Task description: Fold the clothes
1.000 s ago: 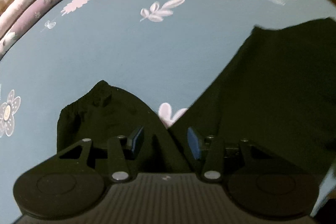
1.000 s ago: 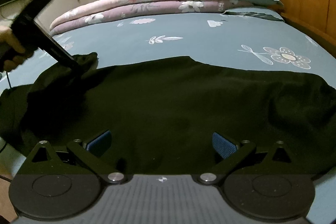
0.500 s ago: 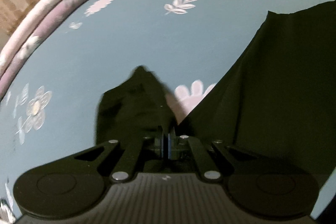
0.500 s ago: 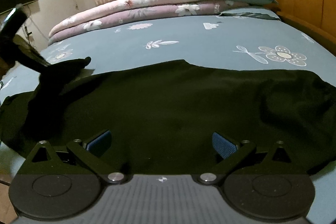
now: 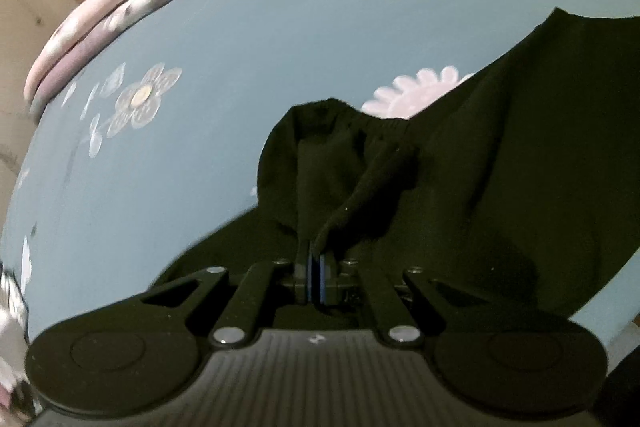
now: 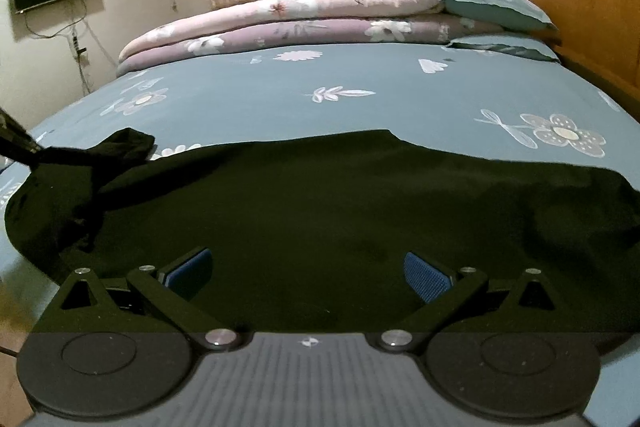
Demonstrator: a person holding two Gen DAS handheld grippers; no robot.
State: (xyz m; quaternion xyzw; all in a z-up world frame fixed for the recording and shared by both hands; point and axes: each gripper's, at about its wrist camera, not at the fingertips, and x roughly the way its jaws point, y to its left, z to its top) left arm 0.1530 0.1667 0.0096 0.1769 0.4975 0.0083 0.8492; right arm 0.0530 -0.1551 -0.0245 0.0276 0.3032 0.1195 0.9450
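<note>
I have the left gripper (image 5: 316,263) clamped on the black garment's (image 6: 320,219) sleeve (image 5: 340,163), raised off the blue bedsheet (image 6: 360,79) to fold it inward. My right gripper (image 6: 308,271) hangs open over the near hem.

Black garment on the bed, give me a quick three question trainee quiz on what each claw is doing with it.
1. True or false: the left claw is shut on a sleeve of the black garment.
2. The right claw is: A) open above the garment, B) shut on its hem, C) out of view.
3. Fill in: the garment lies on a blue ___ bedsheet.

Key: 1 true; 2 A; 3 floral.
</note>
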